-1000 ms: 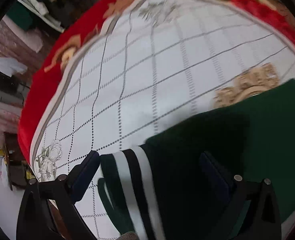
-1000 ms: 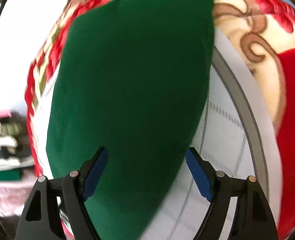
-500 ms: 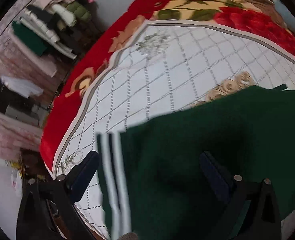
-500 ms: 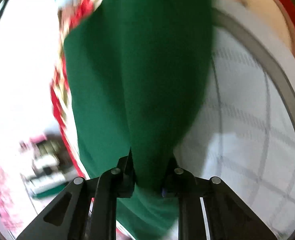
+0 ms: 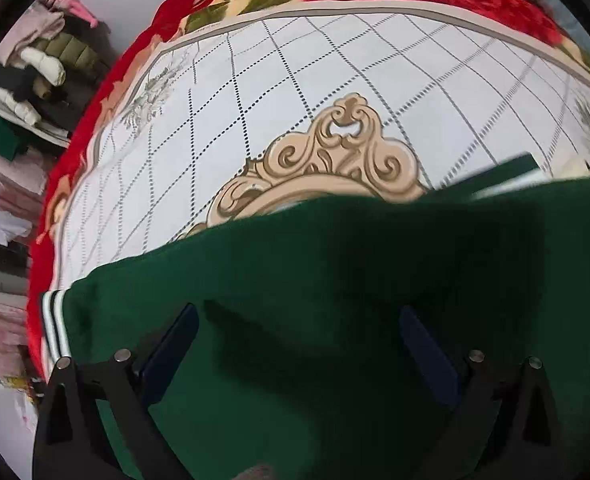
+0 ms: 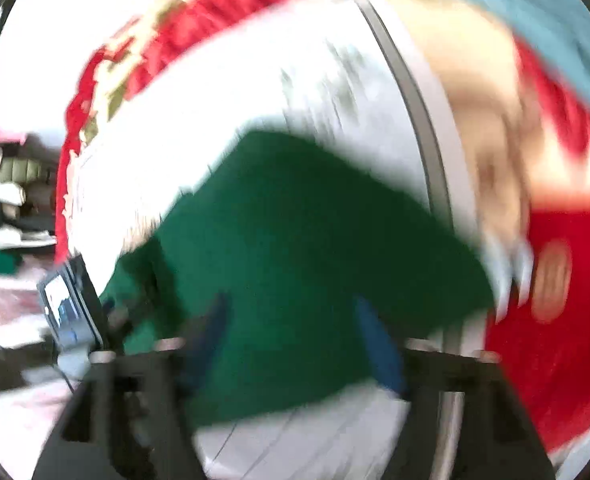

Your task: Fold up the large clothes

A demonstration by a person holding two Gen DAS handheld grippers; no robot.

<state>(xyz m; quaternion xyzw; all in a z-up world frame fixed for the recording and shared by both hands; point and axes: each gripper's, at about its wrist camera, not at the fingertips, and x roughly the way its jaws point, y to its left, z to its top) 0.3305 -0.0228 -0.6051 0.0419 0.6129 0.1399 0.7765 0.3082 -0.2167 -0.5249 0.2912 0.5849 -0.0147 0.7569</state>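
A dark green garment (image 5: 335, 320) lies on the bed and fills the lower half of the left wrist view. Its white-striped cuff (image 5: 53, 320) sits at the far left edge. My left gripper (image 5: 299, 344) hangs open just above the cloth, with nothing pinched between its blue pads. The right wrist view is motion-blurred. There the green garment (image 6: 295, 240) lies folded on the white blanket, and my right gripper (image 6: 295, 336) is above it. Its jaws are opening wide, and the pads are clear of the cloth.
The bed is covered by a blanket (image 5: 335, 80) with a white grid, a beige scroll ornament (image 5: 335, 160) and a red flowered border. A pile of folded clothes (image 5: 43, 64) stands beyond the bed's left side. The other hand-held device's small screen (image 6: 69, 308) shows at lower left.
The right gripper shut on the green cloth, rose with it, then let go and now stands open. The left gripper slid across the garment; the striped cuff shifted to the left edge.
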